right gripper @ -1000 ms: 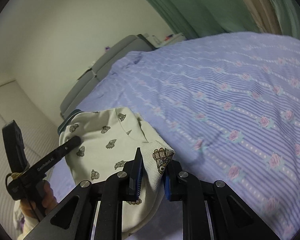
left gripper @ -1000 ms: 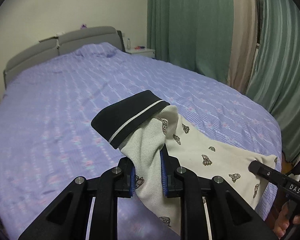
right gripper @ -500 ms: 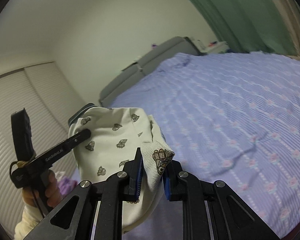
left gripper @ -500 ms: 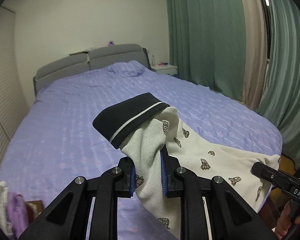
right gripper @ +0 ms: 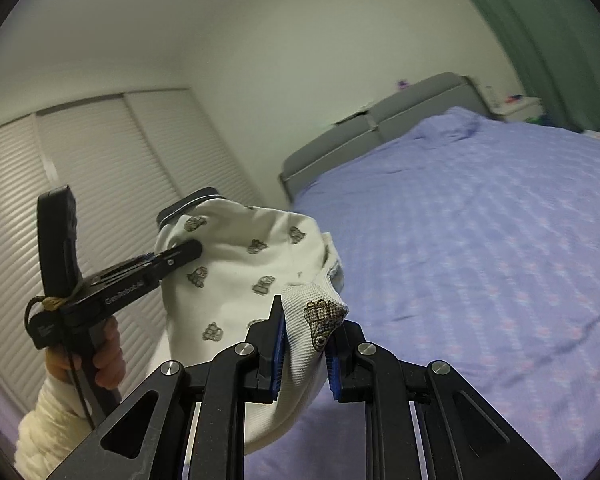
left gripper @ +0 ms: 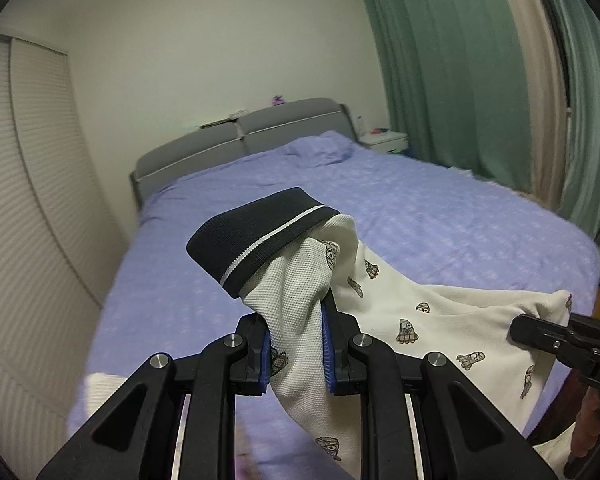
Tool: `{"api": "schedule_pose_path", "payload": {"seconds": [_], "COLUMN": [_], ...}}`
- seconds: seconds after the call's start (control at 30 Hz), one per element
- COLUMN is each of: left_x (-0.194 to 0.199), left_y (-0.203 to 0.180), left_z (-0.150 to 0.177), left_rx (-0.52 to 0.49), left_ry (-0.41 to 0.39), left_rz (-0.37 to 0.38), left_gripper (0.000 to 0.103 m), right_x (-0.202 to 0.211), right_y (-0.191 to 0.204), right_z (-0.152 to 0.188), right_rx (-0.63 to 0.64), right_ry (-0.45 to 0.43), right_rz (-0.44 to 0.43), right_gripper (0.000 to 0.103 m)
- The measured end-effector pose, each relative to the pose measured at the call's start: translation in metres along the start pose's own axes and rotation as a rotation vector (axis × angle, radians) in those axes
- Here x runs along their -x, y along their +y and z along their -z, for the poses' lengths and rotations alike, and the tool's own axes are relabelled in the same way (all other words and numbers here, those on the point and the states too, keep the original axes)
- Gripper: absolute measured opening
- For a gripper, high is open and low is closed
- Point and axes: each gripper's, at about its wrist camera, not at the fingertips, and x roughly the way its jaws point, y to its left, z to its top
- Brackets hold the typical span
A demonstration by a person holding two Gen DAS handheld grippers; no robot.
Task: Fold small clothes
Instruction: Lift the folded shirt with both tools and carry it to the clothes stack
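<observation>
Left wrist view: the left gripper [left gripper: 294, 344] pinches a small white waffle-knit shirt [left gripper: 400, 320] at lower centre; its ribbed navy collar [left gripper: 256, 236] curls above, and the printed cloth stretches to the right gripper [left gripper: 540, 330] at right, above the lilac bed [left gripper: 420, 200].

Right wrist view: the right gripper [right gripper: 304, 354] clamps the shirt's [right gripper: 240, 272] corner at bottom centre.

Left tool [left gripper: 294, 350] and right tool [right gripper: 306, 354] are both clamped tight, apparently raised side by side.
</observation>
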Motion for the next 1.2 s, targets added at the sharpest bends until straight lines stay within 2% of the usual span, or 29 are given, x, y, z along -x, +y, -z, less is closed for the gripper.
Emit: {"api": "schedule_pose_path", "payload": {"seconds": [0.17, 0.47, 0.73, 0.93, 1.1, 1.2], "left_x": [0.002, -0.001, -0.031, -0.056, -0.076, -0.079], "left_y": [0.057, 0.148, 0.208, 0.224, 0.237, 0.244], "left_z": [0.014, 0.026, 0.059, 0.09, 0.115, 0.122], "left_rx": [0.011, 0.04, 0.093, 0.111, 0.171, 0.195], "left_ry": [0.035, 0.047, 0.106, 0.172, 0.221, 0.231], "left_rz": [-0.058, -0.169, -0.214, -0.209, -0.171, -0.201], "left_gripper": [0.021, 0.021, 0.021, 0.022, 0.029, 0.052], "right_x": [-0.034, -0.102, -0.167, -0.169, -0.166, -0.166], "right_y": [0.049, 0.099, 0.114, 0.096, 0.076, 0.072], "right_z": [0.002, 0.011, 0.032, 0.059, 0.072, 0.074], "right_rx": [0.056, 0.089, 0.103, 0.127, 0.091, 0.083], "right_ry": [0.025, 0.102, 0.173, 0.239, 0.279, 0.28], "right_rz": [-0.088, -0.206, -0.227, -0.228, -0.209, -0.199], "right_gripper": [0.019, 0.019, 0.019, 0.019, 0.019, 0.019]}}
